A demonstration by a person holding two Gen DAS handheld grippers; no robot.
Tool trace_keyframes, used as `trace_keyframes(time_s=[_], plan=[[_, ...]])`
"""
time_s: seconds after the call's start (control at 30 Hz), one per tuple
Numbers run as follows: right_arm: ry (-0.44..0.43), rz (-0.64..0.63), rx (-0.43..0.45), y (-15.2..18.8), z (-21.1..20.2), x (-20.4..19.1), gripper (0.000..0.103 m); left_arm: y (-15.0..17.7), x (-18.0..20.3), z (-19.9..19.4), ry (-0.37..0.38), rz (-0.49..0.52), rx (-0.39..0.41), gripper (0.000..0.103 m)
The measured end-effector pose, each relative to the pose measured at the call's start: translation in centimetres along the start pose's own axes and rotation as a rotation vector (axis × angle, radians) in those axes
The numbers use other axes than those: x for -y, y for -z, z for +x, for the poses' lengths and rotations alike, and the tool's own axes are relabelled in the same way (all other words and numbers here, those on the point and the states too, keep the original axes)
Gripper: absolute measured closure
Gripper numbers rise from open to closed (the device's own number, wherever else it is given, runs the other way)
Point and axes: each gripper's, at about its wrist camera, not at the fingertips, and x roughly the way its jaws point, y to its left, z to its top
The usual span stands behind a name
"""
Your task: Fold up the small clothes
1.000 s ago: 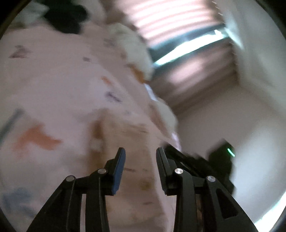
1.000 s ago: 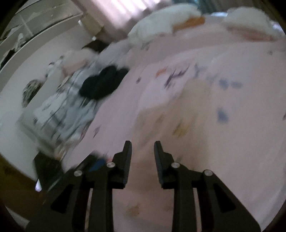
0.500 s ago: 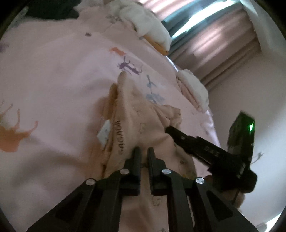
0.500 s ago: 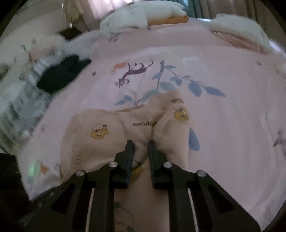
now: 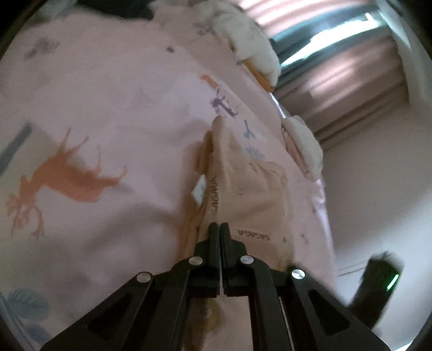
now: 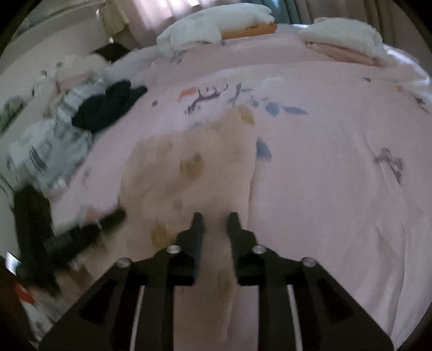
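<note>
A small peach garment (image 5: 251,189) with "GAGAGA" lettering lies bunched on the pink printed bedsheet (image 5: 108,121). My left gripper (image 5: 220,225) is shut on its near edge, and fabric rises in a ridge ahead of the tips. In the right wrist view the same garment (image 6: 189,162), with yellow cartoon prints, spreads out ahead. My right gripper (image 6: 214,216) hovers over its near part. Its jaws are opening, with cloth beneath the gap and the pads not pressing on it. The left gripper shows as a dark blur (image 6: 81,237) at the lower left.
A black garment (image 6: 108,105) and grey-white patterned clothes (image 6: 48,145) lie at the bed's left side. Two white folded stacks (image 6: 216,24) (image 6: 343,37) sit at the far end. Curtains (image 5: 337,81) and a pale wall lie beyond the bed.
Both grippers came down onto the peach garment. The left one closed on its edge and stays closed. The right one narrowed on the cloth, then spread apart again.
</note>
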Motion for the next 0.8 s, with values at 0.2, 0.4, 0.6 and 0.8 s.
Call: trace_keyframes(time_s=[0.2, 0.4, 0.6, 0.8], plan=[[0.072, -0.059, -0.009, 4.2, -0.6, -0.1, 0.077, 0.0, -0.7, 0.0, 0.031, -0.029, -0.035, 0.097], [0.015, 0.085, -0.05, 3.1, -1.8, 2.3, 0.055, -0.8, -0.5, -2.0, 0.031, -0.038, 0.021, 0.048], [-0.043, 0.146, -0.026, 2.5, -2.9, 3.1, 0.038, -0.8, 1.5, -1.5, -0.054, 0.117, 0.029, 0.033], [-0.144, 0.247, -0.043, 1.0, -1.1, 3.9, 0.033, 1.6, 3.1, 1.1, -0.019, 0.25, -0.124, 0.033]])
